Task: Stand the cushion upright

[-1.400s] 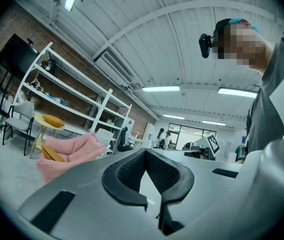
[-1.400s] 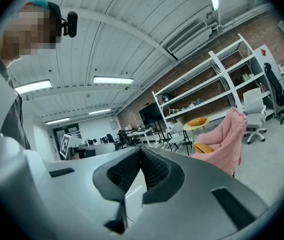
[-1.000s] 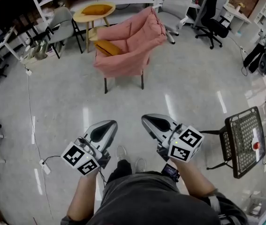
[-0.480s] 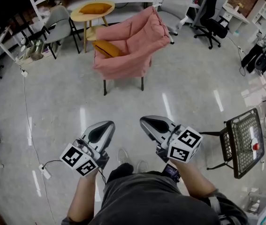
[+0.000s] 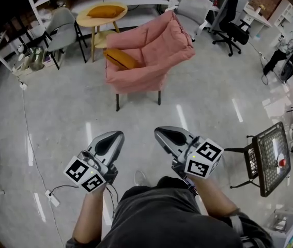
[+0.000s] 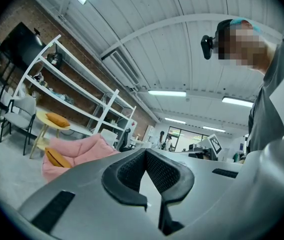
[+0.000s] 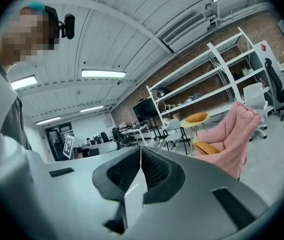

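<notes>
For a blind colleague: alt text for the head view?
A pink armchair holding a slumped orange cushion stands ahead on a glossy floor. Nearer, a person holds the left tongs and right tongs, both shut and empty.

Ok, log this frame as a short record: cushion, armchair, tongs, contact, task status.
cushion: orange, lying tilted on the armchair seat
armchair: pink, on thin dark legs
other cushion: orange, flat on the round table behind
left tongs: shut, empty
right tongs: shut, empty
contact: none, both tongs far short of the armchair
task status: cushion not yet upright
</notes>
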Tool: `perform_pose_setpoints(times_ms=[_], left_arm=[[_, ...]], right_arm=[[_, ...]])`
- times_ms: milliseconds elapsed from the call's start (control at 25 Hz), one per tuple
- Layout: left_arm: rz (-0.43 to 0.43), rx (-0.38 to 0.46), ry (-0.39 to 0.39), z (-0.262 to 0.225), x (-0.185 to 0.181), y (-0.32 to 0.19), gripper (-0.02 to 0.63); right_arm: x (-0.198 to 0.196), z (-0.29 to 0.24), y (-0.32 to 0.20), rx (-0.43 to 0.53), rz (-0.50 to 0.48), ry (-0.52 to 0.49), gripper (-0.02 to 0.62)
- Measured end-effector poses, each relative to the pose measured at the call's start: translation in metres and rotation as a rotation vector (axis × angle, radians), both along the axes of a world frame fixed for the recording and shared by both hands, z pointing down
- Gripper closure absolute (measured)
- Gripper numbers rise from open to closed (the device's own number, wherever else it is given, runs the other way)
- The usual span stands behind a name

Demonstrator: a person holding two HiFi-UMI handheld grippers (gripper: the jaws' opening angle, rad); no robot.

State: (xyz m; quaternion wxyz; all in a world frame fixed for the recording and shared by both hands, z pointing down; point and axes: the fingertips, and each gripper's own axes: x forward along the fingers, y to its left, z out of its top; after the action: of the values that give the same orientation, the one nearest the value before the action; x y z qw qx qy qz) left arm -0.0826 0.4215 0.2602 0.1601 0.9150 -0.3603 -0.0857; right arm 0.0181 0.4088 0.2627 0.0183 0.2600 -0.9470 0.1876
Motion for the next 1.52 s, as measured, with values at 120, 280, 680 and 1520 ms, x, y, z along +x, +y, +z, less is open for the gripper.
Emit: perform_pose_setpoints(times_ms=[120, 280, 680, 1520], left_arm=[[-0.004, -0.002, 0.001, 0.001, -0.012, -0.013, 0.597], [-0.005, 0.0, -0.004, 0.0, -0.026, -0.033, 0.597], [-0.023, -0.025, -0.001, 0.004, -0.036, -0.108, 0.597], [-0.142, -0.089, -0.06, 0.017, 0.002, -0.378, 0.597]], right_arm=[[-0.008, 0.0, -0.015, 0.001, 0.002, 0.002, 0.578], [-0.017, 0.001, -0.037, -0.001, 0.007, 0.0, 0.578], [-0.015, 0.008, -0.122, -0.023, 0.013, -0.028, 0.578], [0.034, 0.016, -0.402, -0.063, -0.077, -0.045, 0.578]])
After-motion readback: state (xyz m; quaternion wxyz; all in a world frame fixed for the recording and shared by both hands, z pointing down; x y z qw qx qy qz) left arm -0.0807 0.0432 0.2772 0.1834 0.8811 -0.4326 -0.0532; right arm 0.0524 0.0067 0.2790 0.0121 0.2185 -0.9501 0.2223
